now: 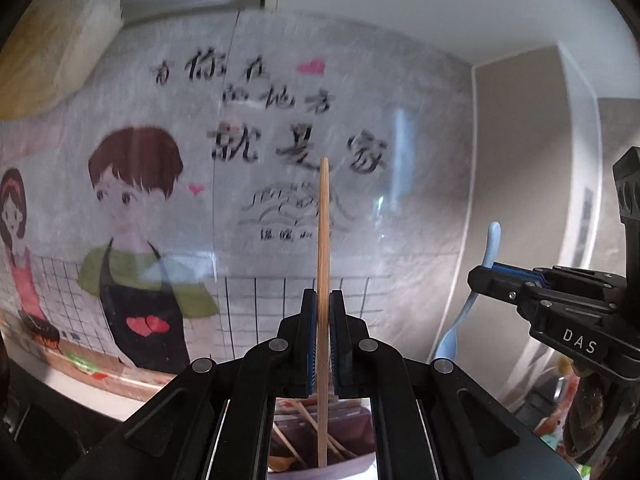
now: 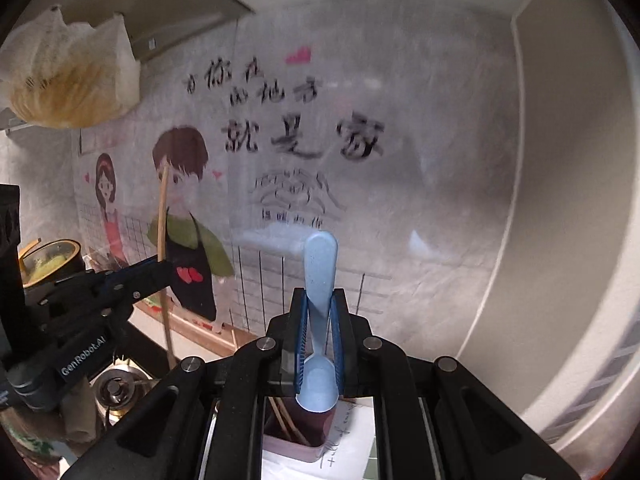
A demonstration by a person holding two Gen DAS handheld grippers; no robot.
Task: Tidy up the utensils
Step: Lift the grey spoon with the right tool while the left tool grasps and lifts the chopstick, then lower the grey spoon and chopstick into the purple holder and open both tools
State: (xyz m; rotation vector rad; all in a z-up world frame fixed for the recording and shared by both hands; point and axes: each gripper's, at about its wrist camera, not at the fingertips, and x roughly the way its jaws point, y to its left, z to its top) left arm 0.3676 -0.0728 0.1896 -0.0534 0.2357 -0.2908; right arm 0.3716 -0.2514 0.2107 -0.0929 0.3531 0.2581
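A pink container (wooden sticks inside) sits on white paper on the counter.

Pale wooden chopstick; light blue spoon; pink box.

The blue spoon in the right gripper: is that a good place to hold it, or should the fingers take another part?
Keep it. The right gripper pinches the blue spoon at the narrow neck just above the bowl, from both flat sides, handle upright. There the stem is slim, so it probably won't twist. The left gripper holds its chopstick likewise, mid-shaft.
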